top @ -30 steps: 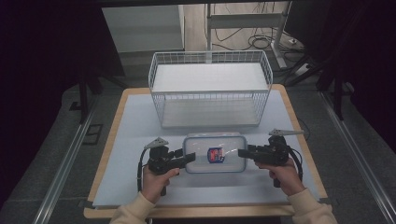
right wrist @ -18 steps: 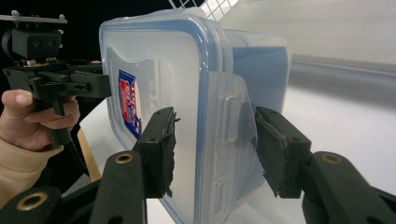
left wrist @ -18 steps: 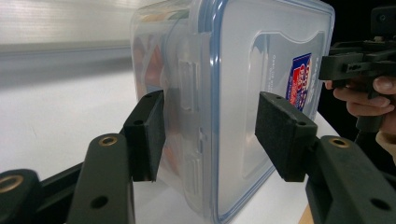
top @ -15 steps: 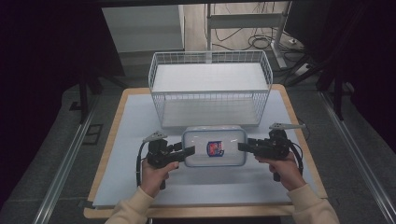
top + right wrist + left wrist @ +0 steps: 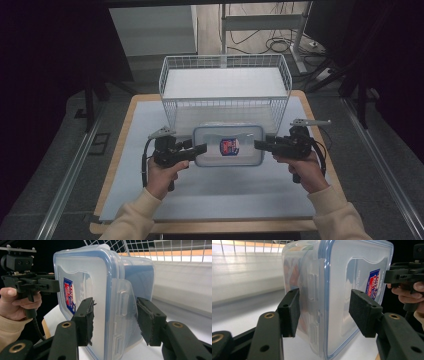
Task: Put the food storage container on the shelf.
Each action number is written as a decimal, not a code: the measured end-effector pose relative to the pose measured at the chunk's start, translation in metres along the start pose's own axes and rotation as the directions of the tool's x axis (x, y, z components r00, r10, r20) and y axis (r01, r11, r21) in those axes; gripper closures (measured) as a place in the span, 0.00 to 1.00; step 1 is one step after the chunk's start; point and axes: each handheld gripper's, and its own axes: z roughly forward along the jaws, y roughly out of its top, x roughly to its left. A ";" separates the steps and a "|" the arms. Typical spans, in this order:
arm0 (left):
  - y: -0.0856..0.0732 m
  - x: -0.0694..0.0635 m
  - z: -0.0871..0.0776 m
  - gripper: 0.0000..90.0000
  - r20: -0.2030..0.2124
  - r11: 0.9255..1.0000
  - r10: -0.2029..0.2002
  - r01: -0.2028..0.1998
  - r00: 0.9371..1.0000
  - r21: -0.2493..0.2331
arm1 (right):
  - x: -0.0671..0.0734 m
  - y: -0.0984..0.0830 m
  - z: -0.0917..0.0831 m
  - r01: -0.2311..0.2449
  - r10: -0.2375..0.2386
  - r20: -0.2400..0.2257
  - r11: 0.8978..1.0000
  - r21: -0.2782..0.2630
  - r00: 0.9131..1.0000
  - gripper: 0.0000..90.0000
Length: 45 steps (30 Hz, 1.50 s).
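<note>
Both tongs pinch the lidded plastic box [image 5: 229, 145] by its short ends: left tongs [image 5: 199, 148], right tongs [image 5: 260, 145]. Since the earlier frame the box has moved up the frame, now overlapping the wire basket [image 5: 225, 85] front.

Wire basket [image 5: 225, 95] ahead — sides free

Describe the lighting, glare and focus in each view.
High view: table lit, surroundings dark, everything sharp. Left gripper view: container sharp, basket behind overexposed and soft. Right gripper view: lid sheen on the container, basket wires crisp, bright backlight.
</note>
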 end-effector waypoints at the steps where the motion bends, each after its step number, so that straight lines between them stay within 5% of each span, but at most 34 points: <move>1: 0.002 0.000 0.000 0.49 0.002 1.000 0.000 0.000 1.000 0.000 | 0.000 0.002 0.000 0.006 -0.006 0.000 1.000 -0.001 1.000 0.55; 33: 0.081 -0.007 -0.022 0.49 -0.011 0.996 0.060 -0.061 0.998 -0.067 | 0.016 0.081 -0.006 0.078 -0.078 -0.004 0.995 -0.065 0.997 0.55; 45: 0.105 0.000 -0.015 0.49 -0.010 0.996 0.060 -0.061 0.998 -0.065 | 0.007 0.106 -0.003 0.078 -0.078 0.003 0.995 -0.068 0.997 0.55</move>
